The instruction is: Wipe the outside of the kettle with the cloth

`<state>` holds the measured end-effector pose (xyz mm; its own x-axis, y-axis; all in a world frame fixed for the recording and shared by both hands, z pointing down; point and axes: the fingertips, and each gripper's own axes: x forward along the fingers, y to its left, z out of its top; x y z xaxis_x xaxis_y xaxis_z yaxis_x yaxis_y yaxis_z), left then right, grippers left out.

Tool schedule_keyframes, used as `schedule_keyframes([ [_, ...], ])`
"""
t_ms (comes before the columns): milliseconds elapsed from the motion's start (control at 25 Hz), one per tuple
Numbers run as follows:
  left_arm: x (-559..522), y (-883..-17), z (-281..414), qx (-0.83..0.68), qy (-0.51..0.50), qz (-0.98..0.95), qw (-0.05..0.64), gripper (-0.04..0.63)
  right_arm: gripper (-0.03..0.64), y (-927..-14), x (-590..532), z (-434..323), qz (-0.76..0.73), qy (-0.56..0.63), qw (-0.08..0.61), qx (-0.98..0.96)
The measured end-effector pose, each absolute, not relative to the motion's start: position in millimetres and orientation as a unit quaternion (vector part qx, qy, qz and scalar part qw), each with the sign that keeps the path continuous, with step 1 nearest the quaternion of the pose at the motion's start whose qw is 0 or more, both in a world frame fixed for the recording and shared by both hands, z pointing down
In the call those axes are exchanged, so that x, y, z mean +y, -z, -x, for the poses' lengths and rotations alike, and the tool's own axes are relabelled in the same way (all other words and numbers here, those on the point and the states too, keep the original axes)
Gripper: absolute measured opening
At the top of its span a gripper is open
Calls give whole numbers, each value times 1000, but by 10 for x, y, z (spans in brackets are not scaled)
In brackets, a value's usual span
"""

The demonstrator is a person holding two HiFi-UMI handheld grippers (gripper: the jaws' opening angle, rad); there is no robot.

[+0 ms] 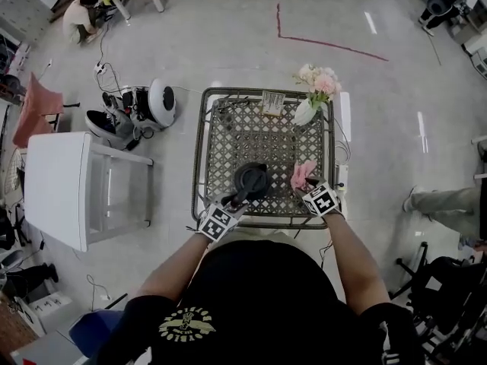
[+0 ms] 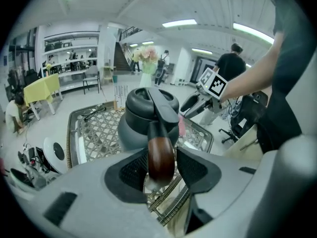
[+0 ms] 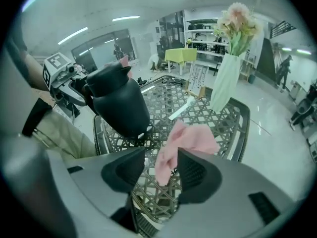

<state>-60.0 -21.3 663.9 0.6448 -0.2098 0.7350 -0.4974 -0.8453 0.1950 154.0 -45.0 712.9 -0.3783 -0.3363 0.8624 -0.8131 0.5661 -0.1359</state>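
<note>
A black kettle point(image 1: 251, 179) stands upright near the front of the metal lattice table point(image 1: 199, 150). Its brown wooden handle point(image 2: 161, 155) lies between the jaws of my left gripper point(image 2: 162, 168), which stand open with a gap beside the handle. The kettle body point(image 2: 141, 120) rises just beyond. A crumpled pink cloth point(image 1: 302, 175) sits on the table to the kettle's right. In the right gripper view the cloth point(image 3: 188, 140) lies between the spread jaws of my right gripper point(image 3: 161, 170), and the pads do not press on it. The kettle point(image 3: 119, 103) is to its left.
A pale vase of pink flowers point(image 1: 308, 109) stands at the table's far right corner, with a card point(image 1: 272, 101) beside it. A white side table point(image 1: 57, 188) is on the left, and floor clutter point(image 1: 133, 112) lies behind it. A seated person's legs point(image 1: 449, 204) are at the right.
</note>
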Motion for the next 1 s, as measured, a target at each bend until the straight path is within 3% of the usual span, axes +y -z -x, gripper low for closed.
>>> schedule_keyframes([
  [240,-378,-6246,648,-249,-324,-896,176,167,183,-6740,-388,-1526,-390,-278,371,-796],
  [480,-477,-5676,711,-297,-254,-906,160,183,179,-5993,-409,-1515,-440,-253,266,-820],
  [640,-580,-5109,778,-342,-184,-910,143,180,102,-5439,-410,-1538,-475,-193,212,-832],
  [800,-699,-4400,810,-390,-98,-910,100,51,31,-4834,-399,-1651,-516,-133,152,-833],
  [1000,-755,-3661,793,-422,-37,-905,52,9,12,-4123,-349,-1677,-531,-74,99,-838],
])
